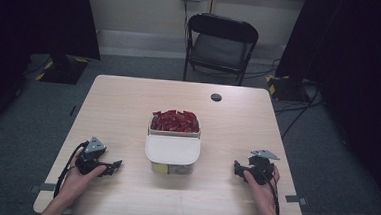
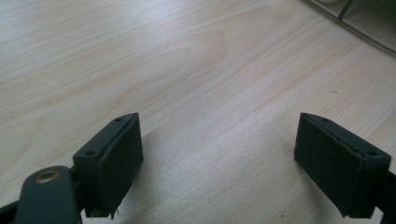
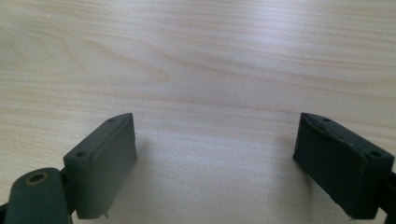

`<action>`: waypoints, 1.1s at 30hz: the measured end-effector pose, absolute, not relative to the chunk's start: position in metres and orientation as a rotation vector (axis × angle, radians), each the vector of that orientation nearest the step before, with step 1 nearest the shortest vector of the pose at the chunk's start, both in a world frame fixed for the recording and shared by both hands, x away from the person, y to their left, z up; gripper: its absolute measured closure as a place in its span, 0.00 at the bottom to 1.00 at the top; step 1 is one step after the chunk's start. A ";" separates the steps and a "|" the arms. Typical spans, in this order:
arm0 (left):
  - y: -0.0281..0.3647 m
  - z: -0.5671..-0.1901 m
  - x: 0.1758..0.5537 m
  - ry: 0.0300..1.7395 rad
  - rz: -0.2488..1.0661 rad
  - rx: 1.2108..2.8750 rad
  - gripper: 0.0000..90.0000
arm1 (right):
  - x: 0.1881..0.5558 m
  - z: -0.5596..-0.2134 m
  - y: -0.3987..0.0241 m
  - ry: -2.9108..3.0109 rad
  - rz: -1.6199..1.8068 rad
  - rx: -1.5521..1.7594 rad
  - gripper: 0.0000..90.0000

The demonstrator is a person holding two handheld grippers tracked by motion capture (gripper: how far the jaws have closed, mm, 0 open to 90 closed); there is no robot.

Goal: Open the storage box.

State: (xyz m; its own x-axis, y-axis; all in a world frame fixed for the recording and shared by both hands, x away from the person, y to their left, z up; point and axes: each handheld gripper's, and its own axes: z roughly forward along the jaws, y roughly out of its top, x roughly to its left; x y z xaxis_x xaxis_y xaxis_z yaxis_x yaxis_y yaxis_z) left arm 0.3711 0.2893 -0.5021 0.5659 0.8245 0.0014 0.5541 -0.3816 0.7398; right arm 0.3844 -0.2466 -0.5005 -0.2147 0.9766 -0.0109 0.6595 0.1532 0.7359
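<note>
Left claw (image 1: 116, 164) spread wide, empty, low on the worktop (image 1: 123, 103) at lower left. Right claw (image 1: 236, 165) likewise spread and empty at lower right. Between them, at frame centre: lidded container (image 1: 172, 151), red-filled tub (image 1: 174, 122) touching behind. Risk: lopsided reach nudging container, shoving tub, spilling red contents.

The pale wooden table (image 1: 128, 103) bears a lidded container (image 1: 172, 154) mid-table.
</note>
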 end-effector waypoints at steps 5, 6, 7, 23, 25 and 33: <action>0.289 -0.502 0.371 1.098 0.485 2.088 0.16 | 0.385 -0.500 -0.247 1.943 0.843 1.553 0.14; 0.289 -0.502 0.371 1.098 0.487 2.088 0.16 | 0.385 -0.500 -0.247 1.945 0.845 1.550 0.15; 0.289 -0.502 0.371 1.099 0.486 2.085 0.16 | 0.385 -0.500 -0.246 1.957 0.852 1.540 0.15; 0.289 -0.502 0.372 1.100 0.485 2.085 0.16 | 0.381 -0.494 -0.243 1.984 0.895 1.505 0.17; 0.289 -0.502 0.372 1.100 0.484 2.085 0.16 | 0.380 -0.491 -0.241 1.997 0.918 1.494 0.17; 0.289 -0.502 0.372 1.102 0.488 2.091 0.16 | 0.376 -0.482 -0.236 2.036 0.978 1.468 0.17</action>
